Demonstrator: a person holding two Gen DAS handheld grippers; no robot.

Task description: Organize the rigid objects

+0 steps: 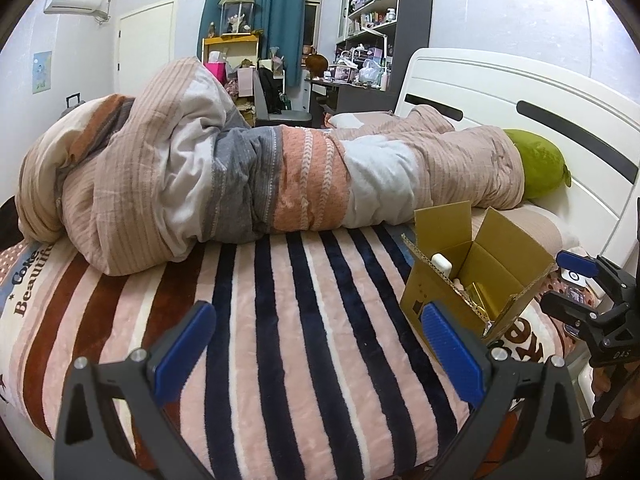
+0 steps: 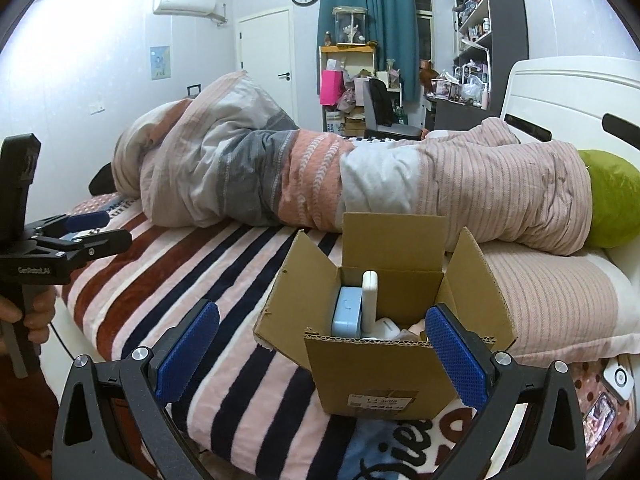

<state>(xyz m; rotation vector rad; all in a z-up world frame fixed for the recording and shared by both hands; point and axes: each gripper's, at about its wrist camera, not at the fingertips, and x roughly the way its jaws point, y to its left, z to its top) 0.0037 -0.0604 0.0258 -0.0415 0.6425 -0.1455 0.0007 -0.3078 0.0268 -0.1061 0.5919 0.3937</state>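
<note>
An open cardboard box (image 2: 380, 372) stands on the striped blanket (image 2: 224, 272), flaps up. Inside it stand a light blue case (image 2: 347, 312), a white slab (image 2: 370, 292) and other small white items. The box also shows in the left wrist view (image 1: 448, 292), with a white item (image 1: 442, 264) and a gold item (image 1: 482, 294) in it. My right gripper (image 2: 322, 350) is open and empty, just in front of the box. My left gripper (image 1: 318, 354) is open and empty over bare blanket (image 1: 280, 320), left of the box. It also shows at the left edge of the right wrist view (image 2: 88, 228).
A rolled-up duvet (image 1: 240, 172) lies across the bed behind the box. A green pillow (image 1: 540, 164) rests against the white headboard (image 1: 520, 92). Small items (image 2: 608, 392) lie on the bed at the right edge. A cluttered desk and shelves (image 1: 368, 40) stand beyond the bed.
</note>
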